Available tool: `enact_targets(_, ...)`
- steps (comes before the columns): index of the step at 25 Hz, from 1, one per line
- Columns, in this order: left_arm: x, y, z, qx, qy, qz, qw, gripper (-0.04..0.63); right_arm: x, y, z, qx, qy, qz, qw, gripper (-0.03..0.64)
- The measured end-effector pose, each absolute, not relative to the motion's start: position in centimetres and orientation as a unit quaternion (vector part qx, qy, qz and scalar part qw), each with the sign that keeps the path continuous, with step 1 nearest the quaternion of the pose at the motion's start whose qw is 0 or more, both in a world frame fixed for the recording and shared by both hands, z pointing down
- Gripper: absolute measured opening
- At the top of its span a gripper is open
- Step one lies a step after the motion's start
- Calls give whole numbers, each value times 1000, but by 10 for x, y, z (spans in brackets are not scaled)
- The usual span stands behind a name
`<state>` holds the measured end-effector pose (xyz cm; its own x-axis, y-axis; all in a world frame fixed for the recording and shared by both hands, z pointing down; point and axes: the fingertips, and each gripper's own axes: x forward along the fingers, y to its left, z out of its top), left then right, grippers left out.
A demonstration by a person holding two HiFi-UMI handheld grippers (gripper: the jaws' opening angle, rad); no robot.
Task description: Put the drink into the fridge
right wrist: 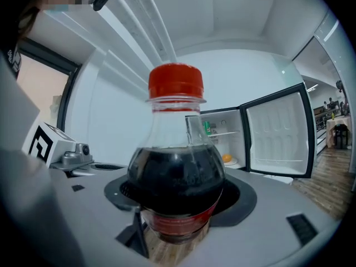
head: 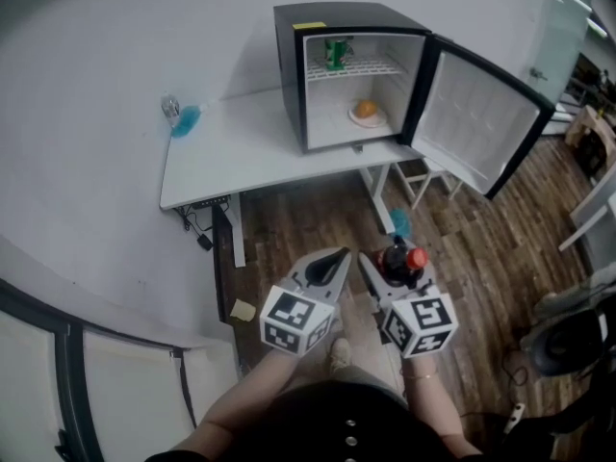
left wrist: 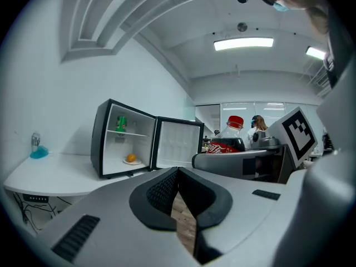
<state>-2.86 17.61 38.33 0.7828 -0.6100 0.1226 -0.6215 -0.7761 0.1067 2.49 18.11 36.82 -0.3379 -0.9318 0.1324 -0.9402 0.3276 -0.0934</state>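
Note:
A cola bottle [head: 400, 259] with a red cap stands upright in my right gripper [head: 390, 264], which is shut on it. In the right gripper view the bottle [right wrist: 175, 166] fills the middle between the jaws of the right gripper [right wrist: 177, 207]. My left gripper [head: 339, 255] is just to its left, shut and holding nothing; its pads [left wrist: 167, 191] meet at the tip. From the left gripper view the bottle [left wrist: 231, 139] shows to the right. The black mini fridge [head: 289, 75] stands on the white table [head: 231, 152] ahead, with its door [head: 481, 114] swung open to the right.
Inside the fridge a green can [head: 335, 53] stands on the upper wire shelf and an orange [head: 366, 109] lies on a plate below. A clear container with something blue [head: 179, 116] sits at the table's left. A stool [head: 423, 176] stands under the table on the wooden floor.

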Motion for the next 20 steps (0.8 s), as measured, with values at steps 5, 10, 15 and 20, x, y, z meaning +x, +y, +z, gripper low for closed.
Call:
enact_targets(5, -7, 133, 391, 933, -347, 40, 84, 6, 50, 137, 361, 563, -823, 70, 28, 318)
enact_targets(10, 18, 101, 401, 928, -360, 42, 90, 6, 76, 107, 370, 556, -827, 79, 30, 318)
enact_targets(15, 32, 75, 400, 921, -377, 40, 91, 6, 93, 84, 379, 548, -830, 95, 32, 318)
enact_targets(20, 41, 58, 403, 918, -383, 45, 94, 6, 96, 70, 383, 539, -836, 98, 35, 318)
